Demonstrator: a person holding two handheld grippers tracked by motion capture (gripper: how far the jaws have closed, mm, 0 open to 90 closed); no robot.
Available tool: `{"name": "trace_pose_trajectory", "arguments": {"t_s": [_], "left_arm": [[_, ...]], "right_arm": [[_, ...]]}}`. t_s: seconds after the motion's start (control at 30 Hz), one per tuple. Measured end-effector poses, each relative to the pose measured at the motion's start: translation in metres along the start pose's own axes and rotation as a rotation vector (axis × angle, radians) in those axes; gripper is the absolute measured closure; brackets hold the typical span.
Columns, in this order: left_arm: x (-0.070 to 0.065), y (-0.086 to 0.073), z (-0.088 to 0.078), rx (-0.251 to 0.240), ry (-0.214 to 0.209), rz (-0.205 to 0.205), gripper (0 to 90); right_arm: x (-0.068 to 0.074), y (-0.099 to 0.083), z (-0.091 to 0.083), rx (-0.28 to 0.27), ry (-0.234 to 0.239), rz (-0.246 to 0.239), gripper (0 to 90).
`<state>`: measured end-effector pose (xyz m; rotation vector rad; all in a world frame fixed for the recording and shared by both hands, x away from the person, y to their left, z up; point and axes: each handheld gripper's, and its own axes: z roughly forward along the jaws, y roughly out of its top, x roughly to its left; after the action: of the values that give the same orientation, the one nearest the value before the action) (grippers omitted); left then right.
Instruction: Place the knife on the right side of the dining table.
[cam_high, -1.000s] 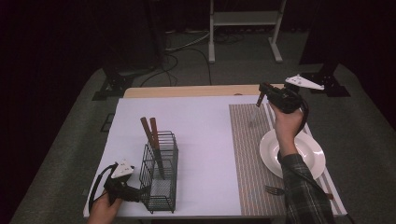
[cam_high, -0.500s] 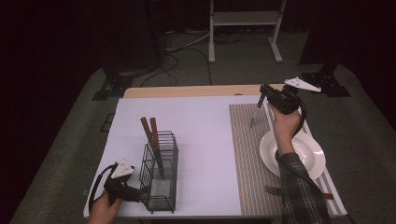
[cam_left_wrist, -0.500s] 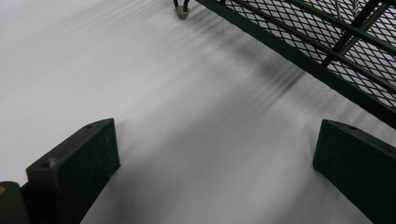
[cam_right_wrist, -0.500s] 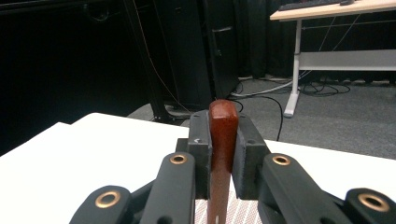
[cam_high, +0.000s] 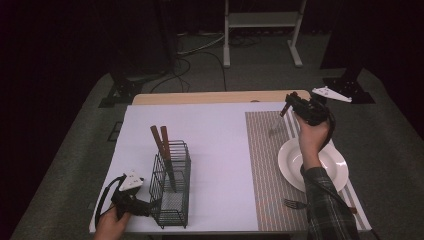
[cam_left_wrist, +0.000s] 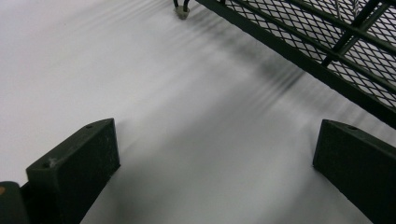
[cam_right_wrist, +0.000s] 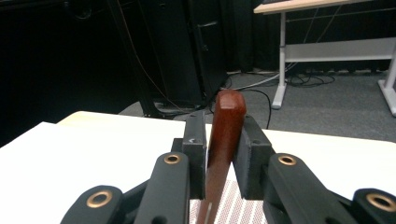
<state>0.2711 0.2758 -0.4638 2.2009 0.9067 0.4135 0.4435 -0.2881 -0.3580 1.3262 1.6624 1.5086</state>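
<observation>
High view: right gripper (cam_high: 289, 106) raised over striped mat (cam_high: 265, 165) beyond plate (cam_high: 330, 165), jaws clamped on wooden-handled utensil (cam_right_wrist: 223, 135). Left gripper (cam_high: 145, 206) low beside wire basket (cam_high: 172, 192), jaws spread wide, nothing between.

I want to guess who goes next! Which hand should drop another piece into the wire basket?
Right, probably. The right gripper already pinches a wooden-handled utensil above the striped mat. The left gripper sits open beside the wire basket, holding nothing.
</observation>
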Motion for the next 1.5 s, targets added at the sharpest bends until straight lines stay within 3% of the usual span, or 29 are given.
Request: {"name": "trace_pose_trajectory", "arguments": {"t_s": [0.7, 1.5], "left_arm": [[0.0, 0.0, 0.0, 0.001, 0.0, 0.0, 0.0], [0.0, 0.0, 0.0, 0.0, 0.0, 0.0, 0.0]], "right_arm": [[-0.026, -0.009, -0.019, 0.023, -0.051, 0.027, 71.7], [-0.058, -0.028, -0.03, 0.064, -0.111, 0.092, 64.1]]}}
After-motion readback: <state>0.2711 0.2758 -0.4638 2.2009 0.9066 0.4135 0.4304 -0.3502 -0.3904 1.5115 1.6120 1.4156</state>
